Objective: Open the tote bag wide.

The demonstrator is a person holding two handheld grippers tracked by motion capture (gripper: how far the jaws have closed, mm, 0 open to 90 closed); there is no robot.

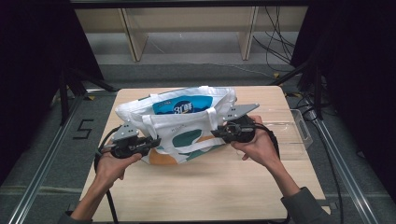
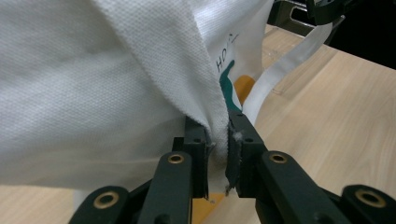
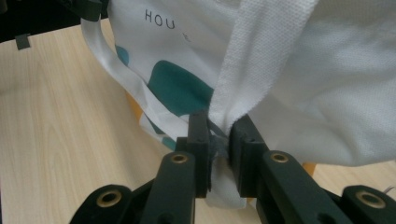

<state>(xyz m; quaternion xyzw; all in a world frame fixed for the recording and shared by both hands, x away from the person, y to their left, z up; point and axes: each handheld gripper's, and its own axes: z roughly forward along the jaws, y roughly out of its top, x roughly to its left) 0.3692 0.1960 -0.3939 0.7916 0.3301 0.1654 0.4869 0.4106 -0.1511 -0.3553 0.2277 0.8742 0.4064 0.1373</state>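
Both tongs, left (image 1: 154,140) and right (image 1: 216,133), are clamped on the white tote bag (image 1: 180,119) at worktop (image 1: 210,186) centre, at its nine and three o'clock edges; gripping looks done, lifting or spreading remains.

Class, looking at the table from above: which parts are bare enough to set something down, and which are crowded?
Free: the wide wooden strip of table nearest the person, between the forearms. Crowded: the middle, taken by the white bag, and the right edge, with a clear tray.
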